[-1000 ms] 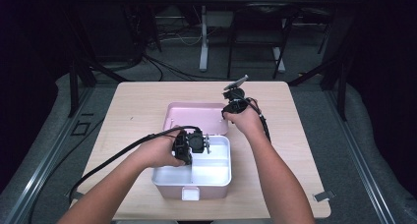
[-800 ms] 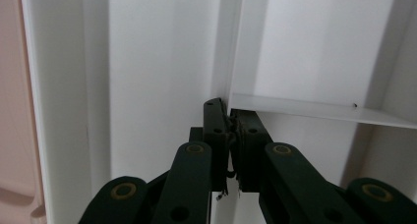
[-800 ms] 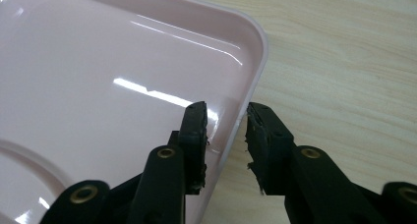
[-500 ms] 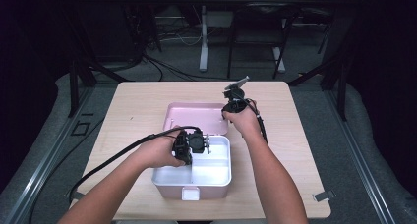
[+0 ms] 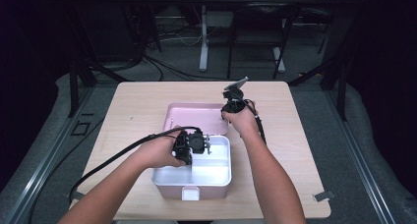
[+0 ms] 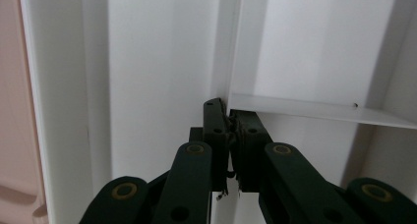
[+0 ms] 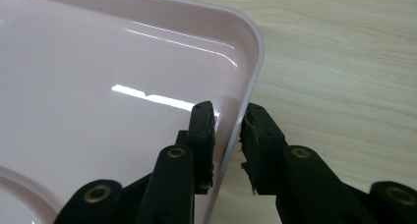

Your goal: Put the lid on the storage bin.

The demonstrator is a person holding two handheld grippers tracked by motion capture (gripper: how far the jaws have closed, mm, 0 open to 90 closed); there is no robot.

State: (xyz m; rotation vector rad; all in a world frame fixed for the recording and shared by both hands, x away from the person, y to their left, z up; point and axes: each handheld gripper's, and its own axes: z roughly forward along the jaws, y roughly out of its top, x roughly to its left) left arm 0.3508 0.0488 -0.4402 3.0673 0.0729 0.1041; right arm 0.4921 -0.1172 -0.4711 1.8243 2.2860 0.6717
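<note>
No writing is readable on the white plastic compartment box (image 5: 209, 172) at the table's near middle. The left gripper (image 6: 230, 118) is clamped on its thin inner divider (image 6: 314, 111). The right gripper (image 7: 228, 118), jaws just narrowing, straddles the pink lid's rim (image 7: 246, 86) behind the box, seemingly not yet pinching. Nothing else has shifted.

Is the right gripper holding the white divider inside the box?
No, the right gripper straddles the rim of the pink lid, one jaw inside and one outside, over the wooden table.
</note>
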